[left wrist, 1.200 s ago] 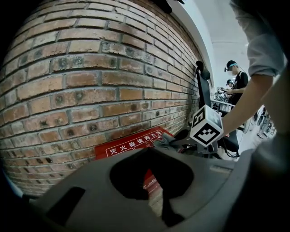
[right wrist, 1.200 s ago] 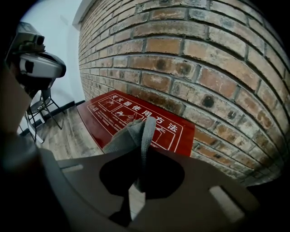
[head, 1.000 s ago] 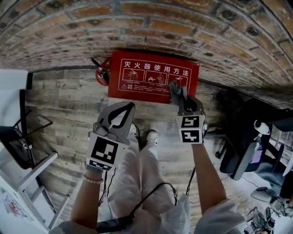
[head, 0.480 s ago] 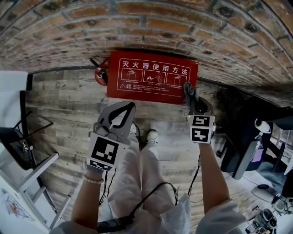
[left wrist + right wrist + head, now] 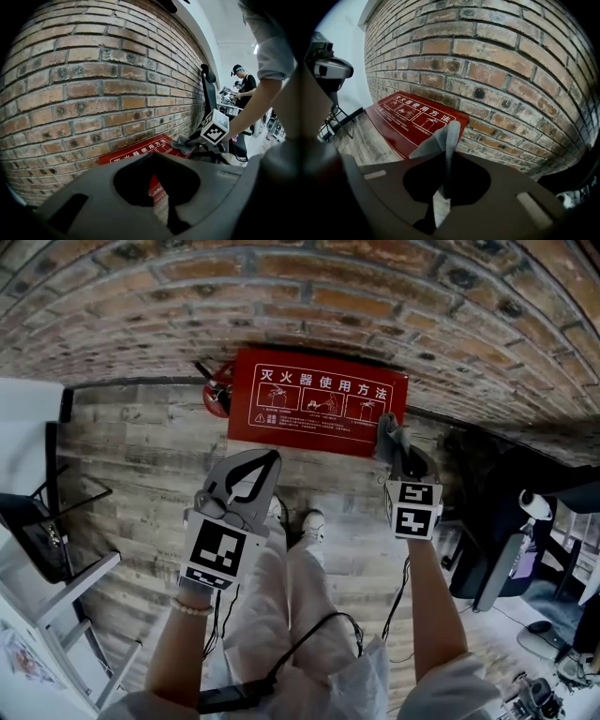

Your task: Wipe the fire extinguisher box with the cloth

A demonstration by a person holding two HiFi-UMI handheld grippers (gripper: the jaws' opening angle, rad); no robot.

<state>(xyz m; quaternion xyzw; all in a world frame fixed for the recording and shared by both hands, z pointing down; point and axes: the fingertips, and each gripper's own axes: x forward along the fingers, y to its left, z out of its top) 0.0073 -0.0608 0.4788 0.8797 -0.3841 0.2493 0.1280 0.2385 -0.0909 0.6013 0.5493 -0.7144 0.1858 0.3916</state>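
Right hand-held gripper (image 5: pixel 396 448) has its 2 jaws pressed together on a grey cloth (image 5: pixel 383 427), the fold standing up between them and its free end lying against the right end of the fire extinguisher box (image 5: pixel 314 399). Left hand-held gripper (image 5: pixel 266 463) hangs back over the floor in front of the box, jaws closed on nothing, touching neither box nor cloth.

From where I stand the wiping looks under way rather than finished. The cloth sits at the box's near right corner, so that end is being covered, but the red lid with its white print shows no streak, damp patch or dust line to tell wiped from unwiped. I'd judge the long stretch to the left, and the front face, may yet need a pass — I can't confirm it.

The box lies flat on the floor (image 5: pixel 141 456), its long back edge against the brick wall (image 5: pixel 309 296). That floor is grey, weathered plank, dry as far as I can see. A small red item with a black handle (image 5: pixel 215 393) sits touching the box's left end. A dark office chair (image 5: pixel 487 474) stands well off to the right and pale shelving (image 5: pixel 56 587) to the left. Another person stands far back in the left gripper view.
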